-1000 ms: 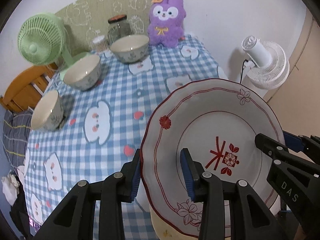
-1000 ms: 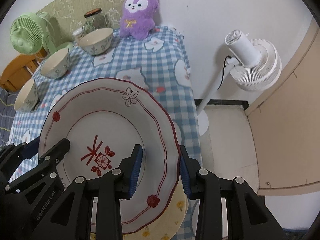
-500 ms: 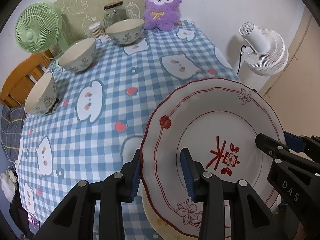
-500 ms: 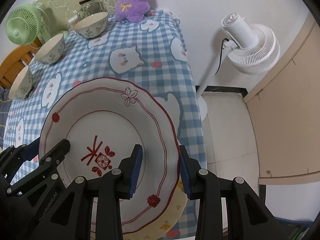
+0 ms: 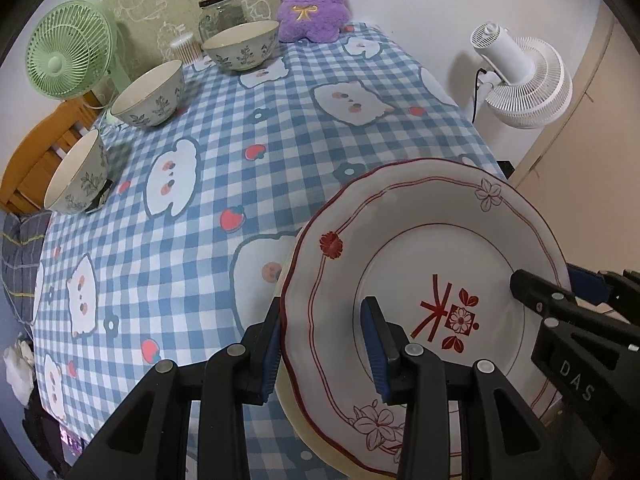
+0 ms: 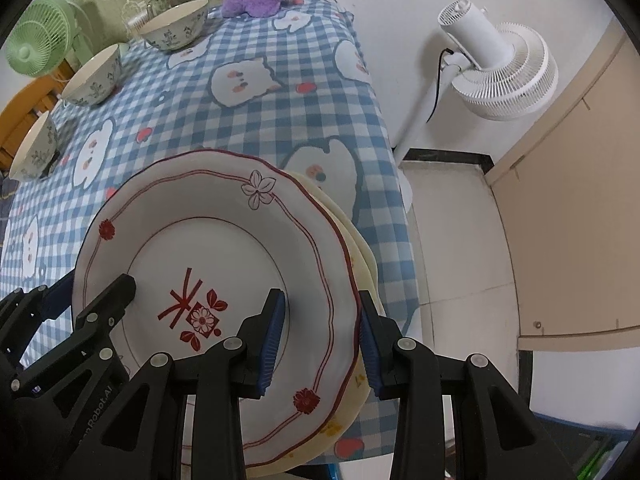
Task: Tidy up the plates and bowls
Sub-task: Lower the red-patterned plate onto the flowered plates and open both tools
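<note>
The left claw (image 5: 320, 344) is clamping the near left rim of the white plate (image 5: 432, 248), one blue pad under the rim and the other on the inner face. The right claw (image 6: 320, 336) is gripping the opposite rim of the same plate in the same way, so the plate is hanging tilted between the two claws, its red flower pattern facing up. Just under the plate, a cream plate (image 6: 362, 264) is lying on the worktop (image 5: 224, 152), peeking out along the white plate's right and lower edges; whether the two plates are touching cannot be told. Both plates are sitting at the near right corner of the worktop, which is wearing a blue checked cloth printed with white animals.

Farther from the plate, toward the left edge of the worktop, three bowls with leaf patterns are standing in a row: the nearest bowl (image 5: 76, 178), the middle bowl (image 5: 148, 94) and the far bowl (image 5: 240, 46). Beyond the far bowl a glass jar (image 5: 220, 14) and a small white container (image 5: 186, 46) are standing, with a purple plush toy (image 5: 314, 0) sitting at the far end. A green fan (image 5: 66, 58) is standing left of the bowls, and a white fan (image 6: 492, 60) is standing on the floor, right of the plate, off the worktop.
</note>
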`<act>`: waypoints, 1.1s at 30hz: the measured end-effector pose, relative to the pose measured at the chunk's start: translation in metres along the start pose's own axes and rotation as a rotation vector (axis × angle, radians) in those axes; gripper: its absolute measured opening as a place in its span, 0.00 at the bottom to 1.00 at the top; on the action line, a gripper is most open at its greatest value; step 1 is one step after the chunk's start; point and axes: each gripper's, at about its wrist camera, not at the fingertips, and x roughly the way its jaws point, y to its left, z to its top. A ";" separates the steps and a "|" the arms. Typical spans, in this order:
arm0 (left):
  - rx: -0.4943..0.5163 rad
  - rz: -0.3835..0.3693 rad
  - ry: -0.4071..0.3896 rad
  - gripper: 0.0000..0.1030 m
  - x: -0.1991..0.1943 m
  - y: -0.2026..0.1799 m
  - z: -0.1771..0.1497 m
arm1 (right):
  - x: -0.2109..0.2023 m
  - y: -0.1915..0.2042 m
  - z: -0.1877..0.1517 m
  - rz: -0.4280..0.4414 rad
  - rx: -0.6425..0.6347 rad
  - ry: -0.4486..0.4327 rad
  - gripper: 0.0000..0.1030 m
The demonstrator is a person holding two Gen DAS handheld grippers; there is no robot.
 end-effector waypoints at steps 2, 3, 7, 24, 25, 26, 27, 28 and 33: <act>0.003 0.002 -0.004 0.37 -0.001 0.001 0.000 | 0.000 0.000 0.000 -0.004 0.004 0.000 0.38; 0.004 0.003 -0.005 0.37 -0.001 0.000 -0.001 | 0.000 -0.001 -0.001 -0.006 0.007 0.000 0.38; 0.010 0.013 -0.010 0.37 -0.001 -0.003 -0.002 | 0.000 -0.001 -0.001 -0.014 0.016 0.006 0.38; 0.062 0.093 -0.028 0.42 0.004 -0.019 -0.007 | 0.003 0.005 0.000 -0.082 -0.013 0.007 0.38; 0.065 0.091 -0.028 0.42 0.004 -0.020 -0.006 | 0.003 0.005 0.000 -0.084 -0.012 0.007 0.38; 0.066 0.093 -0.029 0.43 0.004 -0.020 -0.006 | 0.003 0.005 0.001 -0.084 -0.010 0.008 0.38; 0.065 0.091 -0.029 0.44 0.005 -0.021 -0.006 | 0.003 0.005 0.001 -0.083 -0.007 0.008 0.38; 0.066 0.091 -0.029 0.44 0.005 -0.021 -0.007 | 0.003 0.005 0.001 -0.083 -0.006 0.009 0.38; 0.068 0.086 -0.029 0.48 0.005 -0.022 -0.007 | 0.004 0.006 0.001 -0.099 -0.011 0.013 0.38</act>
